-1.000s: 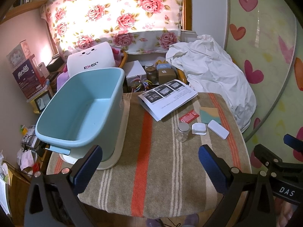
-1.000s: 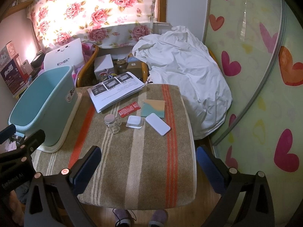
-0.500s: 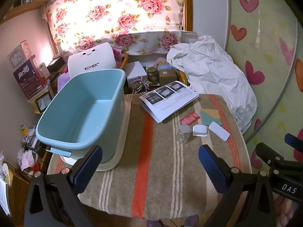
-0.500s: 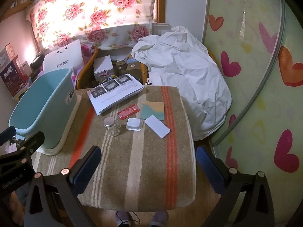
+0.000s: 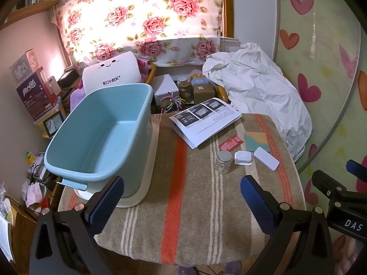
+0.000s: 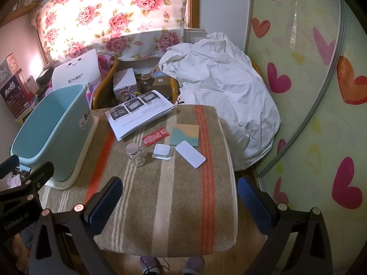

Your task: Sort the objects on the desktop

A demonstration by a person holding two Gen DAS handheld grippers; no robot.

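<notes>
An empty light-blue plastic bin stands on its cream lid at the table's left. On the striped cloth lie a printed booklet, a red packet, a teal-and-tan card, a small glass jar, a white square case and a white flat box. My left gripper hangs open above the table's near edge. Over the near right part of the table, my right gripper is open too. Neither holds anything.
A striped towel covers the small table. Behind it a wicker chair holds boxes and a jar. A white sheet pile lies at the right beside a heart-patterned sliding door. Cluttered shelves stand at the left.
Both grippers have drawn back and risen slightly, so the table looks a little farther away. Nothing on the table has moved.
</notes>
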